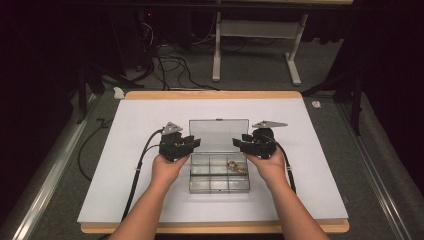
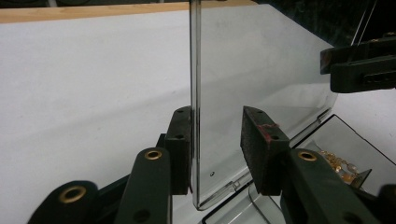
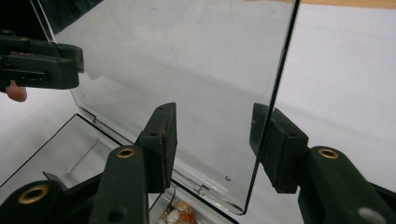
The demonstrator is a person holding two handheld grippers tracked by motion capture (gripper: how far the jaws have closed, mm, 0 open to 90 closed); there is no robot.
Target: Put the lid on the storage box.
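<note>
Two grippers flank the raised lid (image 1: 218,131) of a clear compartment box (image 1: 219,181) at the middle of the white bench (image 1: 125,175). The left gripper (image 1: 192,144) straddles the lid's left edge: in the left gripper view the lid (image 2: 261,79) stands upright between the jaws, the outer pad (image 2: 180,149) touching or nearly touching the edge, the inner pad (image 2: 261,149) well apart from the panel. The jaws stand wide, gripping nothing. The right gripper (image 1: 239,143) straddles the opposite edge in the same manner; in the right gripper view the lid (image 3: 187,70) passes between parted jaws, neither pad clamping it.

Status: lid open and near upright on its hinge. One compartment on the right holds small beads or jewellery (image 1: 237,167); the other compartments appear empty. Whether the lid is being opened or closed cannot be determined. Remaining, as a judgement: guide the lid to its end position with both grippers.
</note>
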